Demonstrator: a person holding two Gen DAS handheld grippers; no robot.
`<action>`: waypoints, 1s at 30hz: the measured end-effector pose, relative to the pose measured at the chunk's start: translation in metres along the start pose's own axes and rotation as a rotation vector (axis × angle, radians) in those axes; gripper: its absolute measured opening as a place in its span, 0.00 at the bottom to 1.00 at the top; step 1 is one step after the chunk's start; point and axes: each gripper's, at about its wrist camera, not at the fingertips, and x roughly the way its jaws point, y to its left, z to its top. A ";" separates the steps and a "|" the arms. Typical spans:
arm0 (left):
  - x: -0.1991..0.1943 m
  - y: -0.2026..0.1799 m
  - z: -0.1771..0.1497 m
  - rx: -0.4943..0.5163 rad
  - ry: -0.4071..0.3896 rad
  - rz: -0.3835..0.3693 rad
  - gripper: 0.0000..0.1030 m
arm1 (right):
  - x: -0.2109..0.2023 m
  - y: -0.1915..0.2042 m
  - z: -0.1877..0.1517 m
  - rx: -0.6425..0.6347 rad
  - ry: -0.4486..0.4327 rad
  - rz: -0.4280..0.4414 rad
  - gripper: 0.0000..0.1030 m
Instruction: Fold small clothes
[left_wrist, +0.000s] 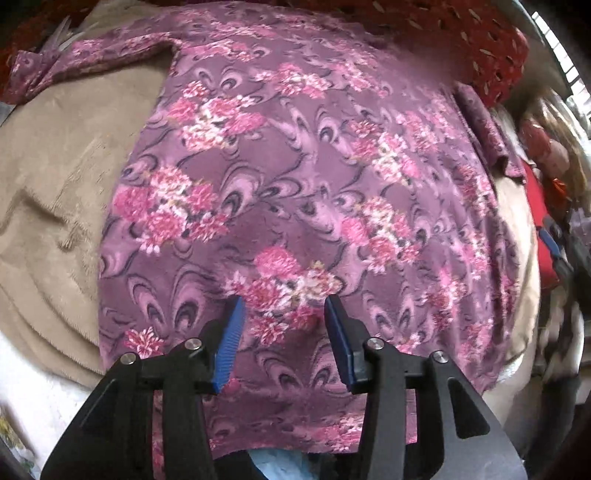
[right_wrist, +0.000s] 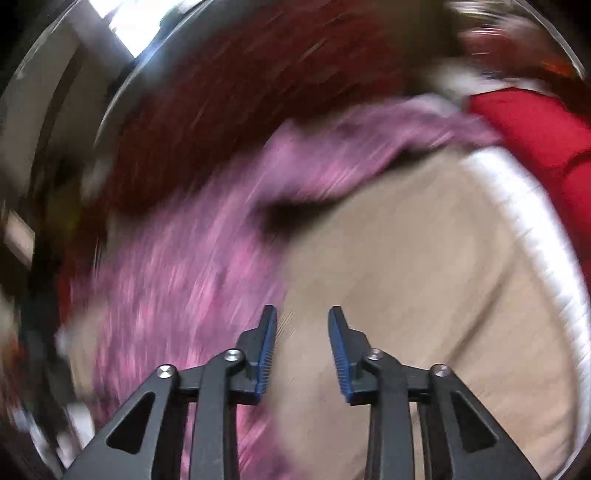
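Observation:
A purple long-sleeved top with pink flower print (left_wrist: 295, 177) lies spread flat on a beige blanket (left_wrist: 74, 155), its left sleeve (left_wrist: 85, 59) stretched out to the far left. My left gripper (left_wrist: 282, 306) is open and empty above the top's lower middle. In the blurred right wrist view the top (right_wrist: 177, 266) fills the left side, its sleeve (right_wrist: 388, 125) reaching right. My right gripper (right_wrist: 303, 317) is open and empty over the beige blanket (right_wrist: 406, 258), just right of the top's edge. The right gripper also shows in the left wrist view at the far right (left_wrist: 557, 243).
A dark red patterned cloth (left_wrist: 461, 40) lies beyond the top. A bright red cloth (right_wrist: 535, 129) lies to the right past a white edge (right_wrist: 535, 229). Scissors (left_wrist: 62, 35) lie at the far left. A light blue cloth (left_wrist: 277, 463) peeks out under the top's hem.

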 end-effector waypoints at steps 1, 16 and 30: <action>-0.002 -0.001 0.004 -0.001 -0.002 -0.012 0.42 | 0.000 -0.017 0.017 0.061 -0.025 -0.019 0.44; 0.028 -0.044 0.115 0.046 -0.077 -0.069 0.42 | 0.107 -0.122 0.120 0.582 -0.171 -0.055 0.42; 0.067 -0.046 0.185 -0.038 -0.127 -0.060 0.52 | 0.027 -0.132 0.169 0.430 -0.324 -0.243 0.09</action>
